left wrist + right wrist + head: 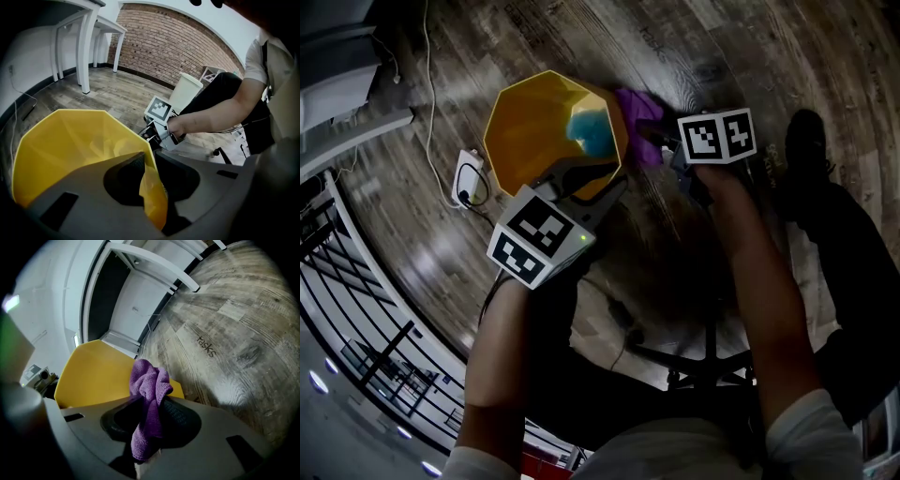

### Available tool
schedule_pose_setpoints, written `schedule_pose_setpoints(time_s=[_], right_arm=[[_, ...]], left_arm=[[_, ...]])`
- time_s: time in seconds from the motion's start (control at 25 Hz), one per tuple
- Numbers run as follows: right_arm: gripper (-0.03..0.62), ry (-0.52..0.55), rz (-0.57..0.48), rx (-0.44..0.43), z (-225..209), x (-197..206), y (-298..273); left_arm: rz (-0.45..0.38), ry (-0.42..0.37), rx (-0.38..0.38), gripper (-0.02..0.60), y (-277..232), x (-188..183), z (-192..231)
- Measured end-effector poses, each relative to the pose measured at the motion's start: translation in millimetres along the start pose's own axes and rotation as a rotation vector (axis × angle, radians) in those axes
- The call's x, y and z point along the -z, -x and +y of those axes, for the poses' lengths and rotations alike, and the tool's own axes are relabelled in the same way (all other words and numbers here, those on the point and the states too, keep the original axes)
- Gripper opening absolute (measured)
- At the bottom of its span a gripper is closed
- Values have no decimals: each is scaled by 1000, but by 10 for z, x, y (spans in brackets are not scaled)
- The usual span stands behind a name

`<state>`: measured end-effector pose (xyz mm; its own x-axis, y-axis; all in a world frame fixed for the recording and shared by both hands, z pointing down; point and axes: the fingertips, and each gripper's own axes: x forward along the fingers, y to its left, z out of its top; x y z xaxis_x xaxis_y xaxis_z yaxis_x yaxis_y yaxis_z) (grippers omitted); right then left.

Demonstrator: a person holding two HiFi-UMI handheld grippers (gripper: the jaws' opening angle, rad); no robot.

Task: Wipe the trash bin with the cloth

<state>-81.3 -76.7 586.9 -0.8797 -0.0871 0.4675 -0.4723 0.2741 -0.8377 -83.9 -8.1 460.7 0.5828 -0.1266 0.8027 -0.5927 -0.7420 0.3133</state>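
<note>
A yellow faceted trash bin (546, 127) stands on the wood floor, its mouth turned up toward me, with a blue patch inside (591, 136). My left gripper (602, 187) is shut on the bin's near rim (149, 180); one jaw sits inside the wall, the other outside. My right gripper (661, 142) is shut on a purple cloth (147, 399), which bunches above the jaws and hangs down between them. In the right gripper view the cloth lies against the bin's outer yellow wall (96, 378). In the head view the cloth (637, 111) shows at the bin's right side.
A white power strip with a cable (469, 178) lies on the floor left of the bin. White desk legs (86, 44) and a brick wall (173, 44) stand behind. A white bin (186, 91) stands further back. A chair base (708, 361) is below me.
</note>
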Motion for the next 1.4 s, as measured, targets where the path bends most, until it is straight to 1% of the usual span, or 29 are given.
schedule_pose_setpoints(time_s=[0.12,0.32,0.48,0.64,0.72,0.84,0.96,1.12,1.24,1.4], right_arm=[[112,7,34,50,-161,68,-104],[112,22,92,140,-441,170,-304],[112,12,128,188,-651,285,-410],[112,4,161,236,-814,387,-490],[112,12,187,267,-888,452,-532],[112,6,210,301,-981,512,-586],[112,-7,203,322,-1009,482,-589],[112,18,176,348,-911,441,-458],[112,-6,112,335,-777,374,-238],[112,-64,14,302,-528,301,130]], left_arm=[[-4,2,1,60,-3,1,-12],[-2,-19,-5,60,0,-6,-11],[-10,-36,-17,61,-10,-29,-30],[-42,-46,-26,63,32,-82,-24],[-59,-46,-33,74,88,-108,-23],[-67,-56,-43,80,187,-104,-16],[-61,-82,-38,83,257,-78,-29],[-35,-149,-26,97,375,-22,-82],[28,-206,-30,126,383,125,-117],[82,-240,-6,135,315,307,-150]])
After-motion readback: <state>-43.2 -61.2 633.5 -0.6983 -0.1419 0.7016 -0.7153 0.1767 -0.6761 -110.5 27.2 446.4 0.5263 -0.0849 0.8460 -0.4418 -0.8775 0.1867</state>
